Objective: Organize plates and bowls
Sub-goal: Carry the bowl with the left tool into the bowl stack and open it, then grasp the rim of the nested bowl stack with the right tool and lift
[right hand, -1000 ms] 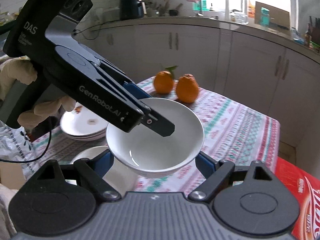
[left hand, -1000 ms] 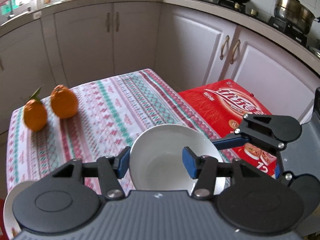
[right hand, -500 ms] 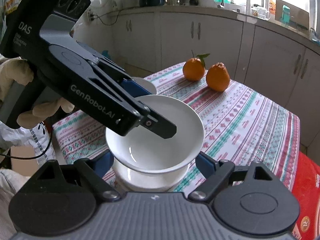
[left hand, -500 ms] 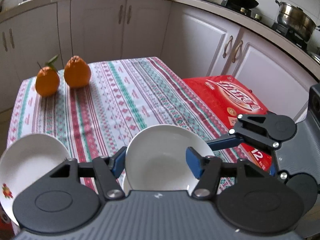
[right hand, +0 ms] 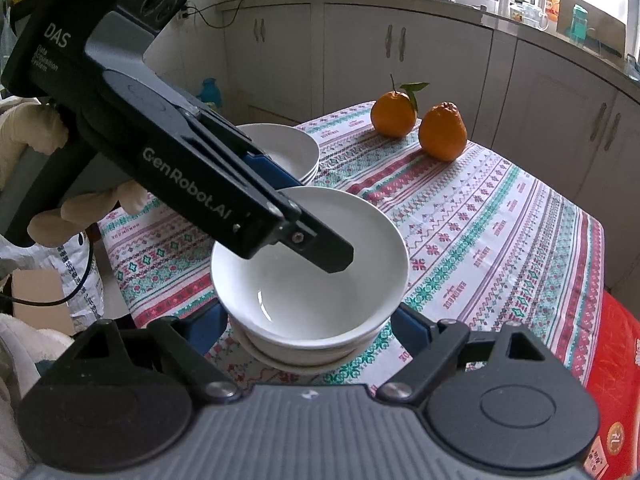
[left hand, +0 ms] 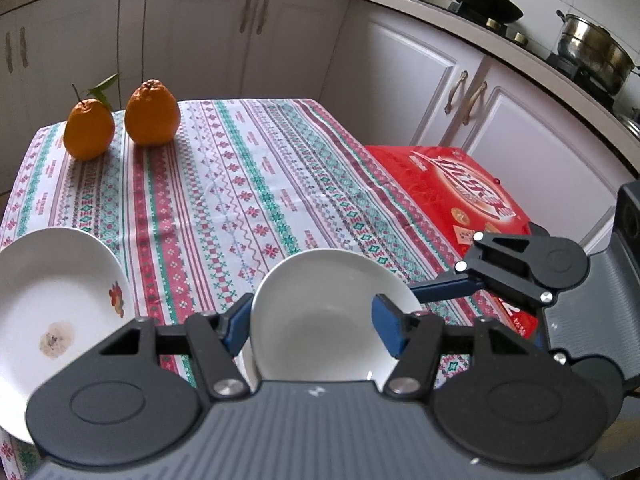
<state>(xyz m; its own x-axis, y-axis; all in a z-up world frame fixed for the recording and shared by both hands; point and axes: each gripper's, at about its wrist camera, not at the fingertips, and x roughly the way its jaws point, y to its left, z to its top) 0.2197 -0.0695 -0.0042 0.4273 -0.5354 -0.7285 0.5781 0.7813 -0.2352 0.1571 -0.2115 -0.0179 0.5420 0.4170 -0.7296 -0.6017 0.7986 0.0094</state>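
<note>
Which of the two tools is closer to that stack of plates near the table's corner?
Left. The left tool reaches past the plate stack, which sits right beside its body. The right tool is farther off, straddling the white bowl.

The bowl [right hand: 308, 280] at mid frame is glossy white ceramic, smooth, with a soft sheen inside. The plate [left hand: 52, 312] at lower left looks like the same glazed white ware, with a small printed motif. The cloth [left hand: 248, 184] over the worktop is matt woven fabric in patterned stripes. The left hand-held gripper [left hand: 310, 326] has matt black plastic arms, blue pads and bright metal screws above a ribbed grey body. The oranges [left hand: 120, 120] have dimpled, dull skin. The red box [left hand: 460, 196] at right is glossy printed card.
</note>
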